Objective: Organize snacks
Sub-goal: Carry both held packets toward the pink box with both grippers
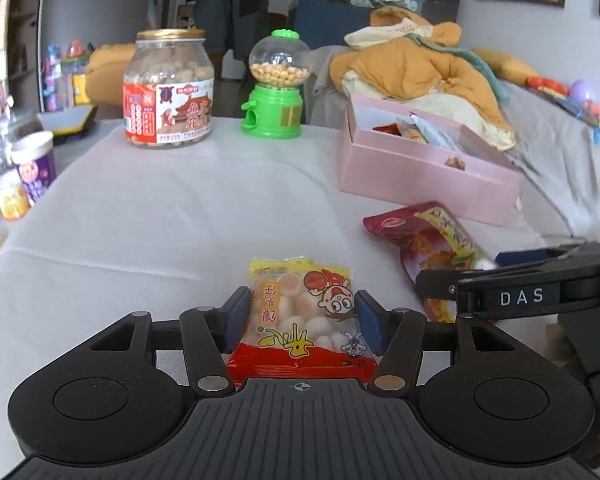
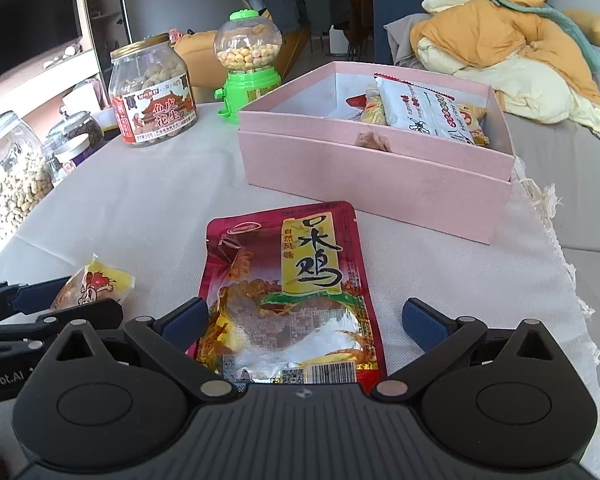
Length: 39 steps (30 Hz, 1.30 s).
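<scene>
My left gripper (image 1: pixel 302 316) is shut on a small yellow and red bag of round biscuits (image 1: pixel 300 320), its blue pads pressing both sides; the bag also shows in the right wrist view (image 2: pixel 94 284). My right gripper (image 2: pixel 304 320) is open, its blue fingers either side of a dark red chicken snack pouch (image 2: pixel 288 288) lying flat on the white cloth; the pouch also shows in the left wrist view (image 1: pixel 424 236). An open pink box (image 2: pixel 376 176) holding several snack packets stands just beyond the pouch, and shows in the left wrist view (image 1: pixel 420 172).
A peanut jar with a gold lid (image 1: pixel 168 88) and a green candy dispenser (image 1: pixel 276 84) stand at the table's far side. Jars and cups (image 2: pixel 16 176) line the left edge. A sofa with orange bedding (image 2: pixel 500 40) lies right of the table.
</scene>
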{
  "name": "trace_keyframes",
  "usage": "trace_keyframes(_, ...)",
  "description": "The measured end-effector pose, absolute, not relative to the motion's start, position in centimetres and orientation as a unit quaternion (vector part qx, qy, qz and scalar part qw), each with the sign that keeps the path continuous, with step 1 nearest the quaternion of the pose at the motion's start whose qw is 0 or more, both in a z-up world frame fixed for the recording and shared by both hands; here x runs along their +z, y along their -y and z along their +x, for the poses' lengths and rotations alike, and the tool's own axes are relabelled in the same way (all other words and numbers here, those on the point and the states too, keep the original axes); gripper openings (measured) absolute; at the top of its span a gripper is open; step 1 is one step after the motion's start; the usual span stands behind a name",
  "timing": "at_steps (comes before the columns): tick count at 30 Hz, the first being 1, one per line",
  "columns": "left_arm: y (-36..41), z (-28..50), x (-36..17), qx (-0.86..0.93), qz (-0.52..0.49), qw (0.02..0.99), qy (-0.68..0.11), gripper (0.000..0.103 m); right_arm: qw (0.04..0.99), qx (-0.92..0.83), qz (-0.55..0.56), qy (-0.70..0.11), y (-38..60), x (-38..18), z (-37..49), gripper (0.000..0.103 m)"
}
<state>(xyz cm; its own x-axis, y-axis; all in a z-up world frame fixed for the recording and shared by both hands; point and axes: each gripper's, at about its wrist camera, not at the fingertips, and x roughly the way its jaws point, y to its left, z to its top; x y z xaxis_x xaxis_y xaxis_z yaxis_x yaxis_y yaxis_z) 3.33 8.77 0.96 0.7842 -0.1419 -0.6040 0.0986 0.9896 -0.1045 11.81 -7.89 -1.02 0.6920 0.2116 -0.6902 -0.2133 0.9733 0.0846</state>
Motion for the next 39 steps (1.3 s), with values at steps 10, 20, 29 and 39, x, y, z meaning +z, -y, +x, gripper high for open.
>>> trace_keyframes(10,-8.5,3.2,0.8,-0.061,-0.024,0.945,-0.321,0.062,0.92,0.11,-0.011,-0.376,7.5,-1.1,11.8,0.103)
trace_keyframes(20,-9.3,2.9,0.7,-0.069,-0.052,0.945,-0.315,0.062,0.914,0.106,-0.023,-0.392,6.4,-1.1,15.5,0.103)
trace_keyframes(29,-9.2,2.7,0.8,-0.067,-0.049,0.945,-0.315,0.062,0.893,0.162,-0.007,-0.42,10.3,2.3,11.8,0.04)
trace_keyframes(39,-8.6,2.9,0.7,-0.059,-0.023,0.946,-0.317,0.062,0.9,0.137,0.009,-0.413,13.6,1.4,10.0,0.092)
